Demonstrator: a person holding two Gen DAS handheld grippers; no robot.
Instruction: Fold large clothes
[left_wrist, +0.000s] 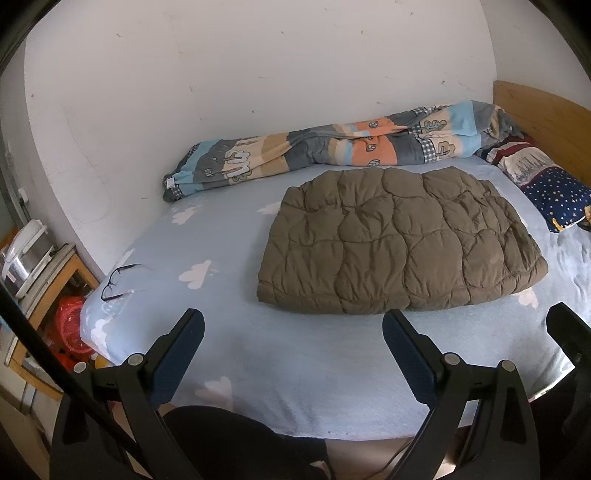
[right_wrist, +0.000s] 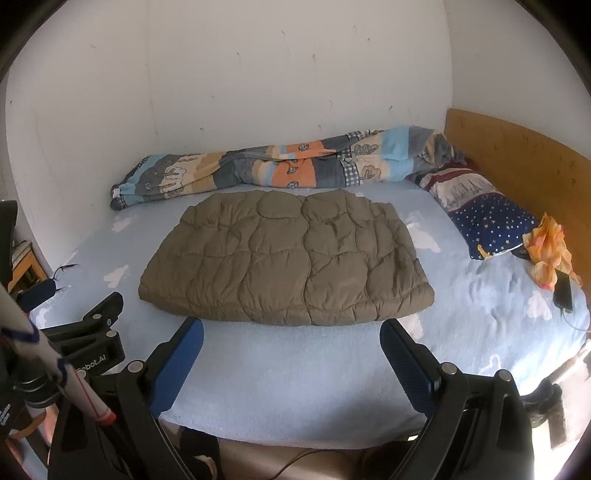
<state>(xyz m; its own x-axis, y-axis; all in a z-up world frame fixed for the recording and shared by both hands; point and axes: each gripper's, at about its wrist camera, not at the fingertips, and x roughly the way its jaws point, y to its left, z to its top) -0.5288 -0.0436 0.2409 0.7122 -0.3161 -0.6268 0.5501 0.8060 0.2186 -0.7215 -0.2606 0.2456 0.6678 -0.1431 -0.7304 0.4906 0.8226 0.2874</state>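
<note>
left wrist view: my left gripper (left_wrist: 293, 332) hangs over the near edge of the bed (left_wrist: 295, 387), fingers spread wide, holding nothing. the brown quilted jacket (left_wrist: 402, 243) lies folded flat mid-mattress, apart from both tools. my right gripper (right_wrist: 291, 341) is spread too, just short of the jacket's near hem. a striped blanket (left_wrist: 332, 147) is bunched along the wall, glasses (left_wrist: 118, 280) at the bed's left corner, a starry pillow (right_wrist: 487, 221) by the headboard.
</note>
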